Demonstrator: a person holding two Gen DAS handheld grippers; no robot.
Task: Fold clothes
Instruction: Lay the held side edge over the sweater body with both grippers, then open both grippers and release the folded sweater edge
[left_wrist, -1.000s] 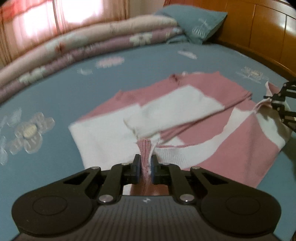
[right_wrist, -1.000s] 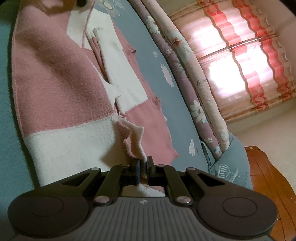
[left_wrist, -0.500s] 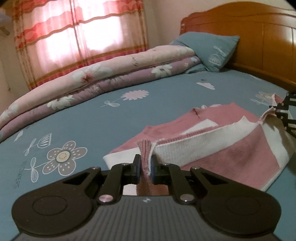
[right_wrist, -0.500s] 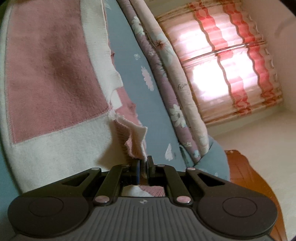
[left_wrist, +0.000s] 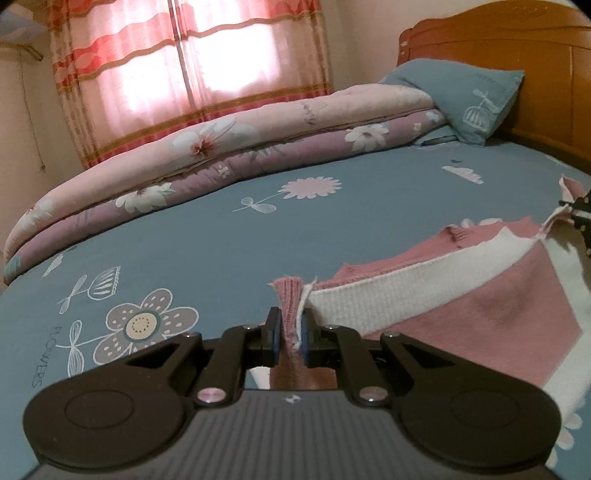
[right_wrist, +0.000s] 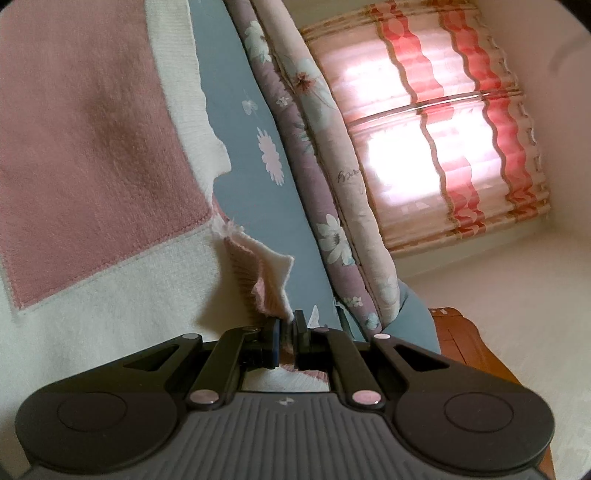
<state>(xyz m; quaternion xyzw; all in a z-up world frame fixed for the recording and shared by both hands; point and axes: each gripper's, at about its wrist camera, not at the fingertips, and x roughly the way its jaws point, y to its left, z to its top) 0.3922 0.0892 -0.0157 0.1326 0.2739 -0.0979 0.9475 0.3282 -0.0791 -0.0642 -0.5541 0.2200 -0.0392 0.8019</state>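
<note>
Folding one pink-and-white sweater (left_wrist: 491, 314) over the blue bedsheet (left_wrist: 221, 236).
Left gripper (left_wrist: 290, 334) and right gripper (right_wrist: 286, 338), two in all, each pinch a ribbed corner of the garment's near edge, jaws closed on the knit; judged, this keeps the edge taut so it can travel as one flap. Beyond lie one rolled quilt (left_wrist: 221, 147) at far left and one pillow (left_wrist: 476, 96) at far right.

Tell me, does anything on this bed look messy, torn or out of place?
Nothing looks damaged. The pink and white sweater is merely mid-fold, pinched at two corners by the left gripper and right gripper. The rolled quilt and pillow lie tidy.
</note>
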